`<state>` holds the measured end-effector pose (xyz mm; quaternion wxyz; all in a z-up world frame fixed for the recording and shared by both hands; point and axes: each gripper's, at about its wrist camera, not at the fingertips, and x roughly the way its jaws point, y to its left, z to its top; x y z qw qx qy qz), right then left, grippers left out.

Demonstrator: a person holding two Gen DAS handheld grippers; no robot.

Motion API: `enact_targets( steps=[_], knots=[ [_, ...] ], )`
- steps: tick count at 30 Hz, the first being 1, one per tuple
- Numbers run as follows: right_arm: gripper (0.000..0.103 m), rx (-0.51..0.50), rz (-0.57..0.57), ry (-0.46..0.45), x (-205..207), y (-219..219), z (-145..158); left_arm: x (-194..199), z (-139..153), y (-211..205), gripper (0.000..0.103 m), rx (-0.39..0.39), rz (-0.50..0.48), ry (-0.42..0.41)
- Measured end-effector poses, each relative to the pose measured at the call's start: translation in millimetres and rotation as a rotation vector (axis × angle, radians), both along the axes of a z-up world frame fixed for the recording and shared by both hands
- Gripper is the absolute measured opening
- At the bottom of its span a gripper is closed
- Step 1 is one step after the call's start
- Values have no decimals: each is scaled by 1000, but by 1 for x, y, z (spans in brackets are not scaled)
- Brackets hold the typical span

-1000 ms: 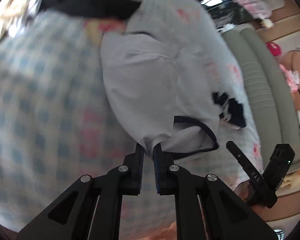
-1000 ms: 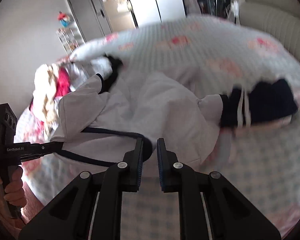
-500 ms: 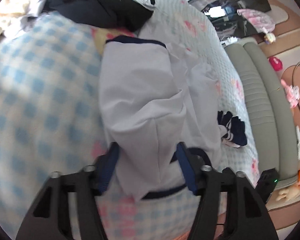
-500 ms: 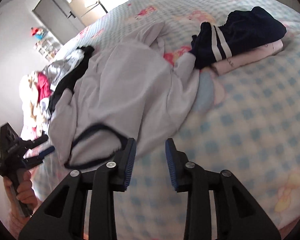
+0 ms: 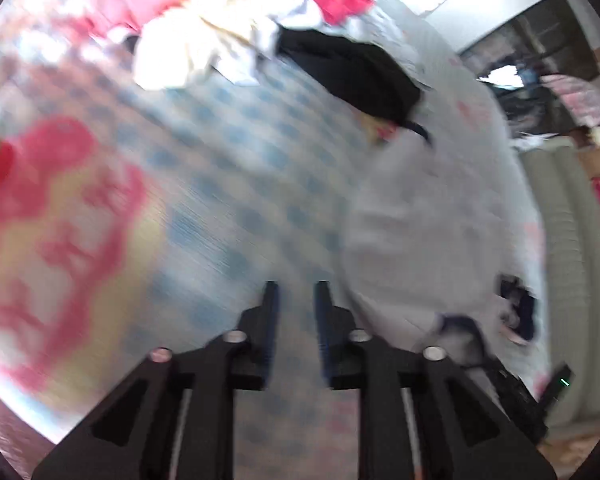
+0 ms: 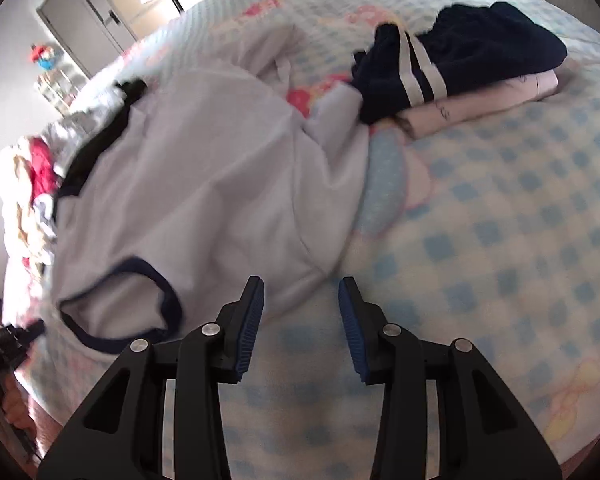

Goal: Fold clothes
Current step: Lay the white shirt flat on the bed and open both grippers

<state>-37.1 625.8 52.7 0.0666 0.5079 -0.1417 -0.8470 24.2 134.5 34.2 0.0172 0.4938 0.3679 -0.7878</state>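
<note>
While both jaws gape empty, the white shirt [image 6: 204,184] lies loose.

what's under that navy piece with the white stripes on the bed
The navy striped garment lies on a folded pale pink garment, which rests on the checked blanket. Anything deeper is covered.

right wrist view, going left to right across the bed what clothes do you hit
clothes pile → white shirt → navy striped garment
</note>
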Motion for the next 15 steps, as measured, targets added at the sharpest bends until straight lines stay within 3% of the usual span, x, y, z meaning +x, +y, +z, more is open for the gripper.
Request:
enact_targets(
  steps=[1,2,6,7,8,10,11,13,15],
  knots=[
    [42,-30,9,20,-2,-3,4,2,0,8,42,32,-40,30],
    [44,-58,18,38,-5,-6,8,1,1,24,42,37,-82,53],
    [45,-24,112,25,-8,-35,3,-11,15,83,43,-62,-213,115],
    [45,-16,135,22,-8,-42,2,-14,20,96,48,-90,-246,134],
    [47,-7,158,18,-9,-50,1,-19,23,112,58,-126,-290,149],
    [54,10,205,12,-11,-64,-1,-31,24,135,63,-239,-375,151],
    [60,20,227,8,-11,-71,-2,-36,19,146,63,-320,-405,123],
    [60,74,225,10,-8,-76,-8,-42,7,158,63,-459,-451,59],
    [59,95,207,20,-3,-74,-9,-47,-3,151,49,-528,-412,-5]
  ],
)
